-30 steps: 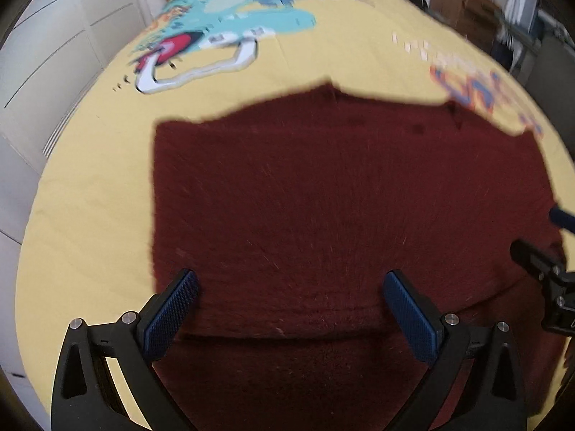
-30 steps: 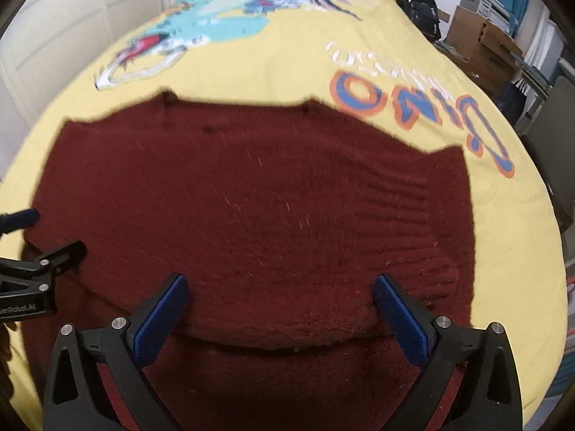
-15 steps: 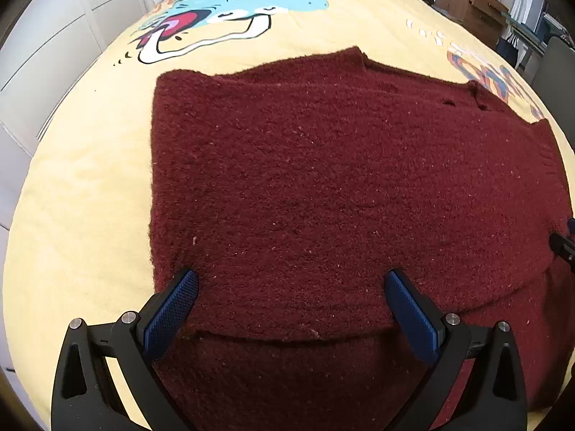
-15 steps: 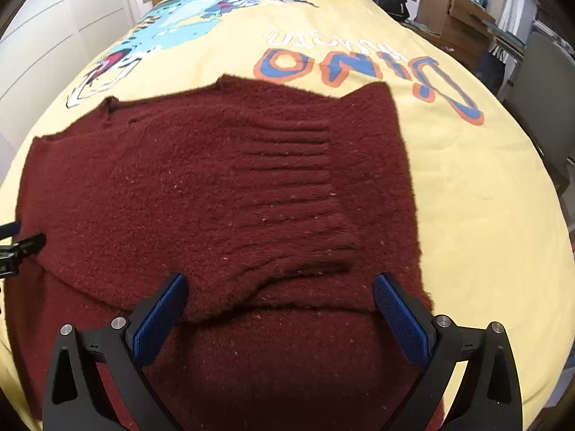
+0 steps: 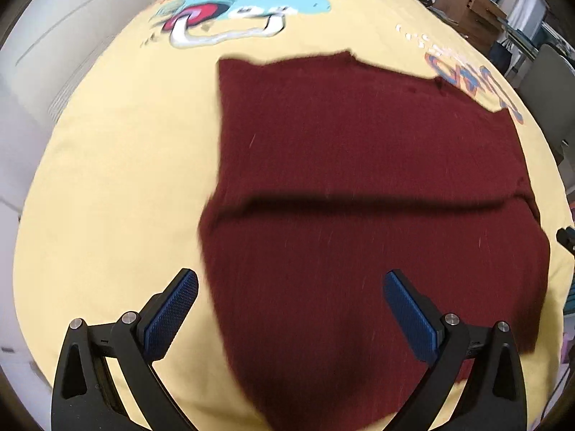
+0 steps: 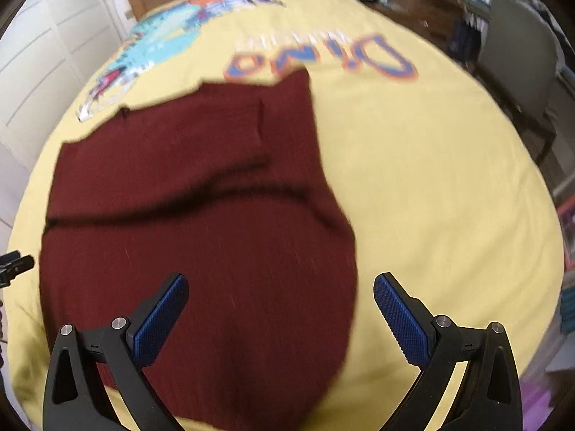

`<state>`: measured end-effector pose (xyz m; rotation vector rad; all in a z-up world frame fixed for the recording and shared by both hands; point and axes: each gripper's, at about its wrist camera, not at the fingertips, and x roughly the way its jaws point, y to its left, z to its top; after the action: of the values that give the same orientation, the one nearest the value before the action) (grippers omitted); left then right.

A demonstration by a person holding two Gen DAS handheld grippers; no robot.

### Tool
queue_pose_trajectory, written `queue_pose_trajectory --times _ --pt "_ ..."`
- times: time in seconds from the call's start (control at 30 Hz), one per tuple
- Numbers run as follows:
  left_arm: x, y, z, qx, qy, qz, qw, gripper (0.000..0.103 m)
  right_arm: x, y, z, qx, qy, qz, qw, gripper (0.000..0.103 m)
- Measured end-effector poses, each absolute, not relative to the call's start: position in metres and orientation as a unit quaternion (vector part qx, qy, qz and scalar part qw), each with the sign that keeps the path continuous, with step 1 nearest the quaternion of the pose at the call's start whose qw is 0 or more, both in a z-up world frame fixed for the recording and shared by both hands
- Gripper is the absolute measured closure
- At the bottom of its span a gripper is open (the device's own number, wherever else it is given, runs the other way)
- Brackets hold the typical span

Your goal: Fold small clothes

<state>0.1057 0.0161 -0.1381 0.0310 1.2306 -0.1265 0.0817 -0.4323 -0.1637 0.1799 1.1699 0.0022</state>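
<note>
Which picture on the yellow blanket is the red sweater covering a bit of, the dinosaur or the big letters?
The big letters: the sweater covers their bottom edge. The dinosaur stays clear.

left tool [image 5: 291, 301] | pulled back off sweater [image 5: 359, 215] | right tool [image 6: 280, 305] | likewise, jaws spread

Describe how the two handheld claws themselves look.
Both match: the left claw and the right claw have black, angular arms with triangular cut-outs, silver round screw heads at the joints, and flat blue textured pads lining each finger's inner face. No cables or sleeves show.
</note>
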Motion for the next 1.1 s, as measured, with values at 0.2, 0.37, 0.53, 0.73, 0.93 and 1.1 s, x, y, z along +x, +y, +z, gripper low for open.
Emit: queue_pose_trajectory --times 0.2,0.37,0.53,0.73,0.93,1.1 --pt "0.052 0.028 -0.164 0.022 0.615 -0.048 0.787 0.001 0.039 -0.425 -0.196 0.086 0.613 0.006 0.785 0.000" --pt "0.028 0.028 -0.190 0.027 0.644 -0.051 0.763 0.001 0.021 -0.417 -0.218 0.077 0.643 -0.001 0.762 0.000" --pt "0.026 0.021 -0.209 0.020 0.663 -0.071 0.745 0.001 0.019 -0.407 -0.222 0.065 0.656 0.012 0.752 0.002" --pt "0.042 0.007 -0.228 0.029 0.683 -0.102 0.722 0.012 0.012 -0.400 -0.228 0.065 0.675 0.019 0.735 0.014" --pt "0.048 0.005 -0.222 0.027 0.678 -0.123 0.725 0.069 0.006 -0.398 -0.231 0.096 0.692 0.046 0.714 0.081" --pt "0.057 0.004 -0.204 0.009 0.667 -0.139 0.732 0.094 0.004 -0.400 -0.212 0.099 0.680 0.064 0.723 0.086"
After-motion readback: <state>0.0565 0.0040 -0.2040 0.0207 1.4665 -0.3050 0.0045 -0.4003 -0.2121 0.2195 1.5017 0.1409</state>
